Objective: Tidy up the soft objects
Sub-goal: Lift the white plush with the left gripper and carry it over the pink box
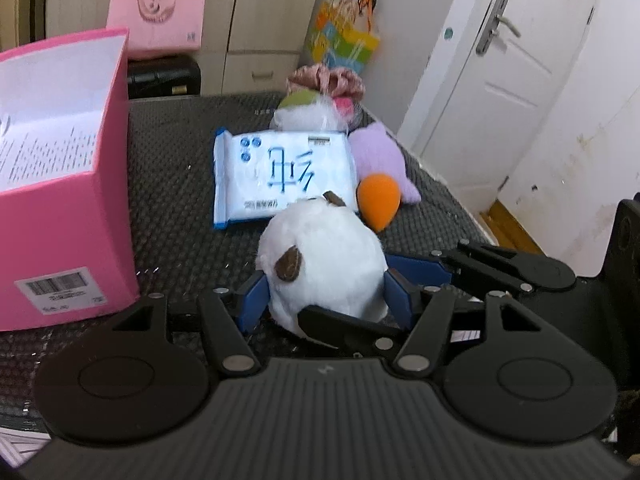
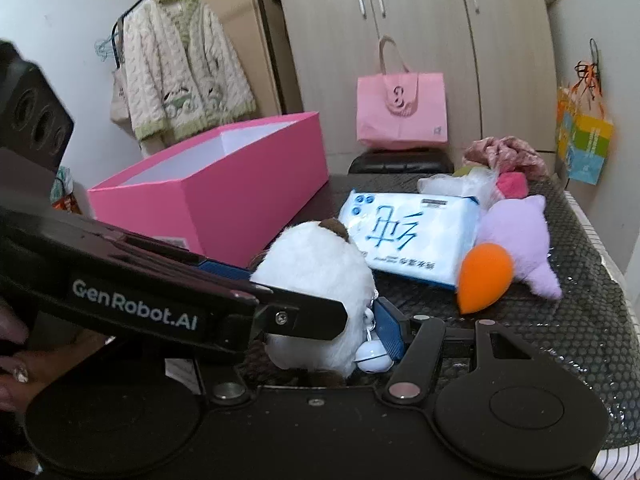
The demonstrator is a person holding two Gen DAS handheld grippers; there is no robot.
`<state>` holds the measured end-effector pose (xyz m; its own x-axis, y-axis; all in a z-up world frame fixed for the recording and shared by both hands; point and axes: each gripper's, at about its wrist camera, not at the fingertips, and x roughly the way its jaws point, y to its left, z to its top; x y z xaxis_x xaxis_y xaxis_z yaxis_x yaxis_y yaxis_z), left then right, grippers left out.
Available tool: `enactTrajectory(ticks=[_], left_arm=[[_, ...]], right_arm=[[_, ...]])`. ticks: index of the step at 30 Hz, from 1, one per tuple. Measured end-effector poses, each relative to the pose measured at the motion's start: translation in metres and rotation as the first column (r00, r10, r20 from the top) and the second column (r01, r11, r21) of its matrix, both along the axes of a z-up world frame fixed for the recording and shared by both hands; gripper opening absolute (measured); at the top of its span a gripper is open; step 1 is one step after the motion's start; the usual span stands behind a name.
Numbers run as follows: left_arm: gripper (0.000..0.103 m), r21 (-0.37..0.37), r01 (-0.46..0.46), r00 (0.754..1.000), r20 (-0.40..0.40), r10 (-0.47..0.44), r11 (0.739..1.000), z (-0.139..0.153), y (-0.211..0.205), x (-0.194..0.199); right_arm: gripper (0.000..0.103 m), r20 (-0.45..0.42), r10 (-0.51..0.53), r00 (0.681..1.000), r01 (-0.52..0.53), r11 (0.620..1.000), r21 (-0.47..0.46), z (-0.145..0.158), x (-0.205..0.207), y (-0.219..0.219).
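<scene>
Now | both grippers (image 1: 320, 296) (image 2: 320, 340) clamp white plush (image 1: 324, 264); pink box (image 1: 60, 200) beside

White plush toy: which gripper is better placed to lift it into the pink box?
The left gripper: its jaws flank the white plush toy on both sides, and the open pink box stands close on its left.

left claw (image 1: 322, 300) black, blue pads | right claw (image 2: 320, 332) black, white "GenRobot.AI" lettering

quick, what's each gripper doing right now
Left gripper: shut on the white plush toy, a blue finger on each side.
Right gripper: around the same white plush toy; cannot tell if it grips, as the left gripper hides one finger.
</scene>
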<state>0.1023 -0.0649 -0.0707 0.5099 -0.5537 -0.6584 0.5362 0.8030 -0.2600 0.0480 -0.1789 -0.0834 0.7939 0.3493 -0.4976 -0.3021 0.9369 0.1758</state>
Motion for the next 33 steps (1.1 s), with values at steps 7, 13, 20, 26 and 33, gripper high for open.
enactTrajectory(ticks=[7,13,20,26,33], left_arm=[[0.061,0.021,0.019,0.996,-0.089,-0.017,1.0,0.017,0.022,0.001],[0.061,0.031,0.008,0.991,-0.137,-0.004,0.999,0.041,0.049,-0.004],[0.061,0.013,-0.007,0.993,-0.114,0.008,1.0,0.078,0.083,-0.012],[0.061,-0.019,-0.046,0.997,-0.055,0.045,0.999,0.1,0.114,-0.009],[0.061,-0.034,-0.149,0.987,0.05,0.151,0.988,0.128,0.146,0.008]], right_arm=[[0.066,-0.077,0.047,0.996,-0.049,0.999,-0.024,0.017,0.003,0.021],[0.066,-0.093,0.122,0.988,-0.13,0.988,-0.085,0.043,-0.001,0.05],[0.066,-0.044,0.208,0.977,-0.213,0.965,-0.153,0.082,-0.006,0.081],[0.066,0.02,0.272,0.962,-0.264,0.946,-0.187,0.107,0.003,0.106],[0.067,0.098,0.344,0.934,-0.314,0.92,-0.236,0.135,0.034,0.142]])
